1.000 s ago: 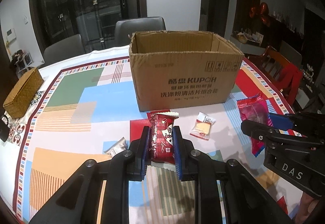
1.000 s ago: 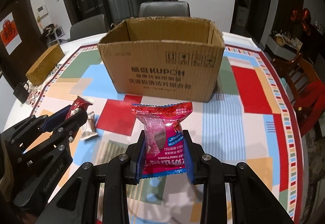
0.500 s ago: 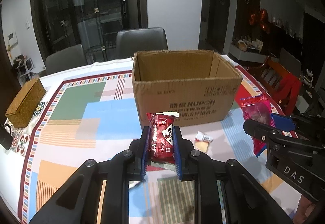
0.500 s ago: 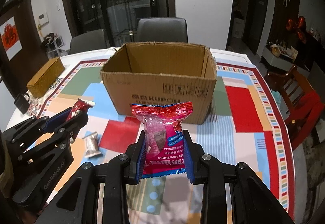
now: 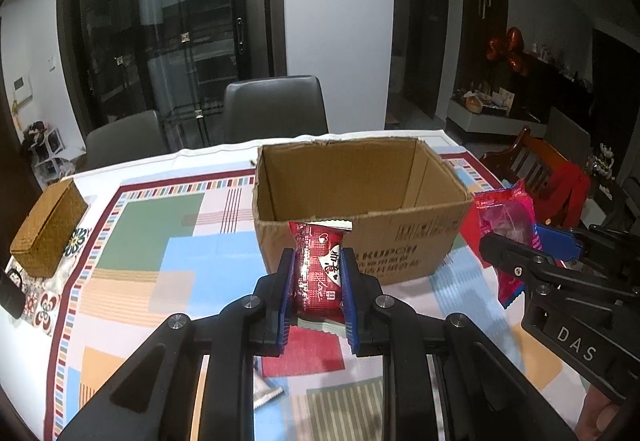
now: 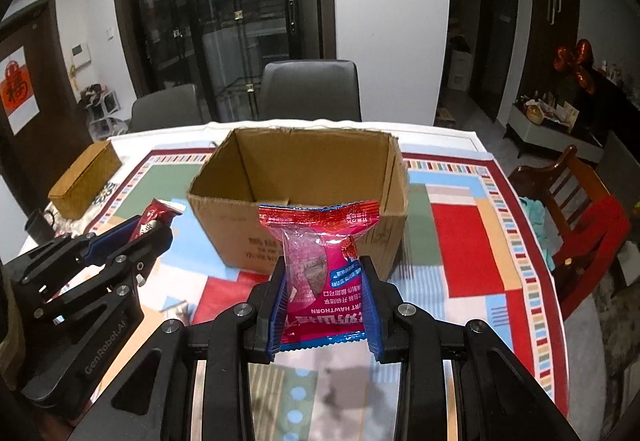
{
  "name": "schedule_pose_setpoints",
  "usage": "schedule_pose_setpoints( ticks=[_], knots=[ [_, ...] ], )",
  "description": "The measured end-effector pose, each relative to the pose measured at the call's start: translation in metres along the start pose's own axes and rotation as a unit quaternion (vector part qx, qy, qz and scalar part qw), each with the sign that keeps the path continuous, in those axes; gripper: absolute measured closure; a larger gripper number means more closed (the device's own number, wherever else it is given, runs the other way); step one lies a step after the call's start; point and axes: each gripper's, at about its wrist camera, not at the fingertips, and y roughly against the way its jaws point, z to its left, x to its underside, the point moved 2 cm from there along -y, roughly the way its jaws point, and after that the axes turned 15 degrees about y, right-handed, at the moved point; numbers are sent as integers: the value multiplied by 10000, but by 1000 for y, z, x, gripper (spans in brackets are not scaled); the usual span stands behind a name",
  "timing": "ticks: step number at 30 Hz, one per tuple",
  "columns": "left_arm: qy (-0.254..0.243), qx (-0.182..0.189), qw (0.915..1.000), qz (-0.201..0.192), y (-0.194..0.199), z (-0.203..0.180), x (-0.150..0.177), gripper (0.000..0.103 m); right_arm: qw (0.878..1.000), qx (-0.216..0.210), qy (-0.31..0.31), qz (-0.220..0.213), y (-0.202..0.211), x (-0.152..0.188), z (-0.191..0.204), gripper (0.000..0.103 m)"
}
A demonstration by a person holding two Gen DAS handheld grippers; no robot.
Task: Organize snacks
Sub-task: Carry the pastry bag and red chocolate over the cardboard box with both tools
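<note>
1. My left gripper (image 5: 318,279) is clamped on a small dark red snack pack (image 5: 318,269). The pack stands upright between the blue pads, in the air, in front of the near wall of the cardboard box (image 5: 360,201).
2. I think the job now is to carry this pack over the box's rim and let it drop inside. I would lift it clear of the near wall first, so the pack does not bump the edge.
3. The red pack is shiny, with a white patch, a little heart and crimped ends. It looks light and a bit squishy, so a soft squeeze is enough.
4. The box is open on top and sits on the bright patterned surface (image 5: 132,241). What I can see of the inside looks bare.
5. My right gripper (image 6: 325,307) is clamped on a pink and red snack bag (image 6: 320,265), also held up in front of the box.
6. This bag is wider and floppy, with a see-through middle and a dark treat inside. I would bring it in beside the red pack, keeping both grippers apart so they do not knock.
</note>
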Motion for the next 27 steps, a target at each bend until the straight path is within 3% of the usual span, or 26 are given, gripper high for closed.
schedule_pose_setpoints(
  ticks=[27],
  knots=[
    [-109, 148, 9998, -111, -44, -9, -51, 81, 9994, 220, -3, -274, -25, -56, -21, 69]
  ],
)
